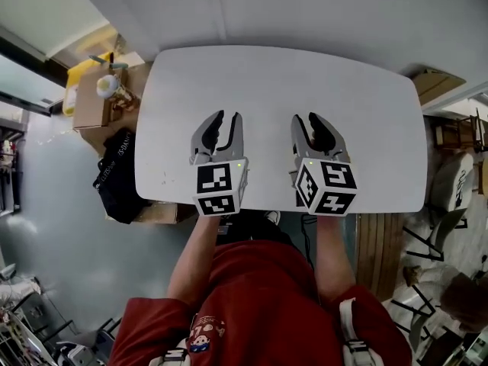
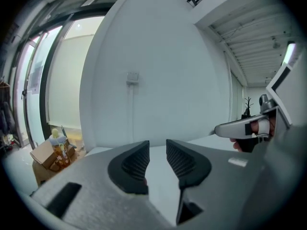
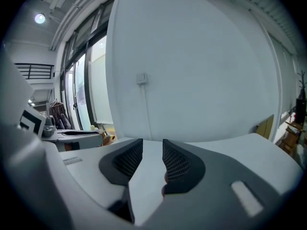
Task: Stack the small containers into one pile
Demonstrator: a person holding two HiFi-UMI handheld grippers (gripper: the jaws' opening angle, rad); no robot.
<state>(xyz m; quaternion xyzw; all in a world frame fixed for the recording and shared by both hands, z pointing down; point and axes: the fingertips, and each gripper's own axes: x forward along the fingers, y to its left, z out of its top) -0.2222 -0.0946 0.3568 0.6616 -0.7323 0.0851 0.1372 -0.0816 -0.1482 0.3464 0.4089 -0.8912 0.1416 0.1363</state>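
The small containers show in no view. The left gripper (image 1: 227, 122) and right gripper (image 1: 307, 120) sit side by side by the near edge of the white table (image 1: 366, 105). Their jaws are a little apart and hold nothing. Lots of table lies ahead. A box (image 1: 91, 101) and maybe a bag (image 1: 118, 170) sit past its left edge.

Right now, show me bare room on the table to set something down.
The white table is bare from its far edge to the jaw tips and out to both sides. A narrow strip runs between the left gripper and right gripper. Only the near edge under them is crowded.
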